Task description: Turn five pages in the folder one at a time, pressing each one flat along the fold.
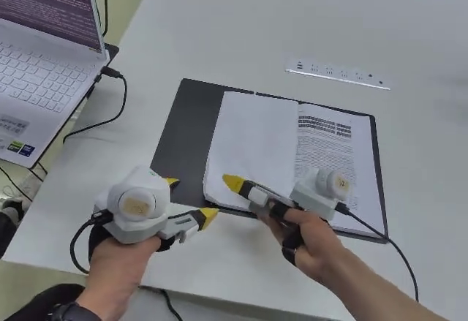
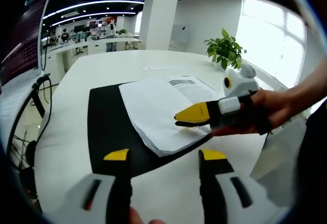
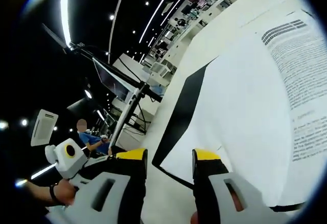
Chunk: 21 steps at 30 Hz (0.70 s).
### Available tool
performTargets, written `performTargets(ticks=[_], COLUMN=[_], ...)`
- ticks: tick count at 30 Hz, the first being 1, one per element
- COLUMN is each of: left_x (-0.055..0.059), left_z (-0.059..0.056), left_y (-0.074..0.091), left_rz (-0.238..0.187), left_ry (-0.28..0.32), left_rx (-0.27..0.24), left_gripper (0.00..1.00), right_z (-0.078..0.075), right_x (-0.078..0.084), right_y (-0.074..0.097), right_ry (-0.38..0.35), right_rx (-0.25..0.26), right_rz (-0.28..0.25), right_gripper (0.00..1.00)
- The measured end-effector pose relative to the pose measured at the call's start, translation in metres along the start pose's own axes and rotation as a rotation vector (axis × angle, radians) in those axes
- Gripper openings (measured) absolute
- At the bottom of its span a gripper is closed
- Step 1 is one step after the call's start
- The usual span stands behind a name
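folder: lying open flat on the white table, black cover showing on the left side, right in front of both grippers
blank page: white sheet lying across the middle of the folder, its lower left corner out over the black cover
printed page: on the right half, lines of text with a darker block at the top
right gripper: held in the right hand, yellow tips at the lower left corner of the blank page. jaws are a bit apart in its own view, one over the paper and one off it. can't tell if it's actually touching the sheet
left gripper: in the left hand, just off the folder's near left corner above bare table, jaws spread wide with nothing between them
laptop: open at the far left, black cable running from its side
socket strip: set in the table beyond the folder
potted plant: seen past the folder in the left gripper view
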<state>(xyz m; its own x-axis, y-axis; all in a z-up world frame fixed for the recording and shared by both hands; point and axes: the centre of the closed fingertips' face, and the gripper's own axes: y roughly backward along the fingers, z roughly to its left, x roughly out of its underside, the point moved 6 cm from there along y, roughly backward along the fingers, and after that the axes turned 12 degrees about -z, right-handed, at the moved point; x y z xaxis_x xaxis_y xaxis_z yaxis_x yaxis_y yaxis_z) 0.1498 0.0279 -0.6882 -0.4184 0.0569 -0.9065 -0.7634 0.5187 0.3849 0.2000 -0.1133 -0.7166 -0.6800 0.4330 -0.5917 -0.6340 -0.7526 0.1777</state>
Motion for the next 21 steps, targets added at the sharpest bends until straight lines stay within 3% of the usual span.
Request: performTargets(ticks=[7,13,21], left_x=[-0.009,-0.009,0.002], left_z=[-0.006,-0.004,0.006], left_y=[-0.015,-0.033,-0.057], left_rz=[-0.014,0.001,0.040], left_ry=[-0.021,-0.040,-0.005], left_rx=[0.048,0.072,0.071], left_gripper=[0.35,0.20,0.10], right_z=[-0.011,-0.020,-0.028], right_x=[-0.014,-0.024,-0.025], right_y=[0.037,0.060,0.077], right_ry=[0.034,0.052,0.034], right_rx=[0.047,0.091,0.121], right_rz=[-0.045,-0.070,-0.098], right_gripper=[0.31,0.29,0.26])
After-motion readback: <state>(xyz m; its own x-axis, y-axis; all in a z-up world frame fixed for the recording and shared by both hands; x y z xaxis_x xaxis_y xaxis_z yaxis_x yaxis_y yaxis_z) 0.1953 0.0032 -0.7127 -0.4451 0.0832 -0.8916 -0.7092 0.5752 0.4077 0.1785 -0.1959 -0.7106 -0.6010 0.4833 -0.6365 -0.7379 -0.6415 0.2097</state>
